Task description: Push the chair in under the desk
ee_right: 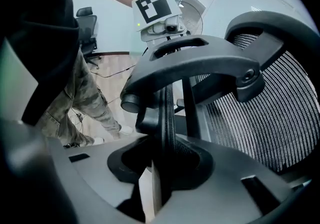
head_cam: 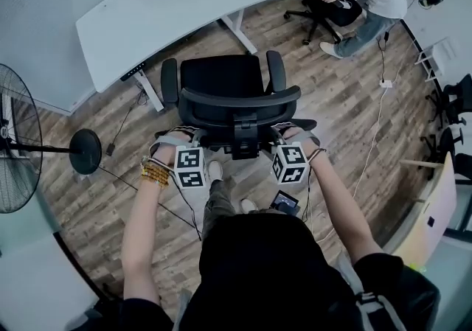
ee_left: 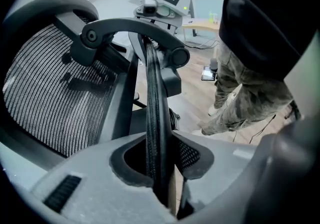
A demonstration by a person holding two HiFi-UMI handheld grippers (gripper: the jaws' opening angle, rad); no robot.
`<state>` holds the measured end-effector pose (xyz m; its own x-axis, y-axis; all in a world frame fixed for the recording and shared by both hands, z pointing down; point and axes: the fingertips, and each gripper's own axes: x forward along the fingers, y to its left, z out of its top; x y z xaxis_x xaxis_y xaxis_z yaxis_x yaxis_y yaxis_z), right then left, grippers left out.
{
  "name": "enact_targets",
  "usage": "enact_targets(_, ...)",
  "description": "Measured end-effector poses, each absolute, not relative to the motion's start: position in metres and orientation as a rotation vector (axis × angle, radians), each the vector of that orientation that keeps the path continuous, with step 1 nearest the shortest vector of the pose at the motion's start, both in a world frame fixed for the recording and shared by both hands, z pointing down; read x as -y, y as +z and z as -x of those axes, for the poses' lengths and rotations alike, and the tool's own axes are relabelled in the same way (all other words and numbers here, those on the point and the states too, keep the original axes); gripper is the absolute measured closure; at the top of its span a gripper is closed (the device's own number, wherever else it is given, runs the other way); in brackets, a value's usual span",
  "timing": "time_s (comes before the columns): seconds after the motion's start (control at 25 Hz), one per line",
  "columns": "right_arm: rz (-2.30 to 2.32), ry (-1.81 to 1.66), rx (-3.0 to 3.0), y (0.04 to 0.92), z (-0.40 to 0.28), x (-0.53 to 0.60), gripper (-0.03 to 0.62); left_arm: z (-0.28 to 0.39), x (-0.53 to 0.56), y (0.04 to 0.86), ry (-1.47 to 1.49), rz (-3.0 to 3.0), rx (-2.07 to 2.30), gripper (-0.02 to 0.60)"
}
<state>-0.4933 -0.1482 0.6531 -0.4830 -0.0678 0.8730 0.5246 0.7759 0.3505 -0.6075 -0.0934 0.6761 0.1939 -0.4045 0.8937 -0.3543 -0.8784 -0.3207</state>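
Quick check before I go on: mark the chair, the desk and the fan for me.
chair (head_cam: 221,75), head view, on the seat.
desk (head_cam: 177,5), head view, on the bare top.
fan (head_cam: 85,151), head view, on the round base.

No legible txt, brand, no. or sign anywhere. Only print: b/w square marker patterns on the cube (head_cam: 189,167) of the left gripper (head_cam: 175,138) and the cube (head_cam: 289,164) of the right gripper (head_cam: 295,134). They're codes, not letters. Small device on floor (head_cam: 285,203) is too small to read.
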Motion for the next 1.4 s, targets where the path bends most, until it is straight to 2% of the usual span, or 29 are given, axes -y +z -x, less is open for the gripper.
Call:
enact_targets(0.84, 0.313, -0.699, 1.969, 0.652, 0.52, 0.173, 0.487, 0.637, 0.123, 0.672, -1.794, 2.271, -0.747, 0.482)
enact_targets(1.08, 0.289, -0.738, 1.977, 0.654, 0.501, 0.157, 0.487, 0.617, 0.107, 0.676, -1.782, 2.232, -0.756, 0.483)
enact_targets(1.4, 0.279, -0.719, 1.974, 0.649, 0.575, 0.229, 0.487, 0.693, 0.181, 0.671, -1.776, 2.253, -0.725, 0.483)
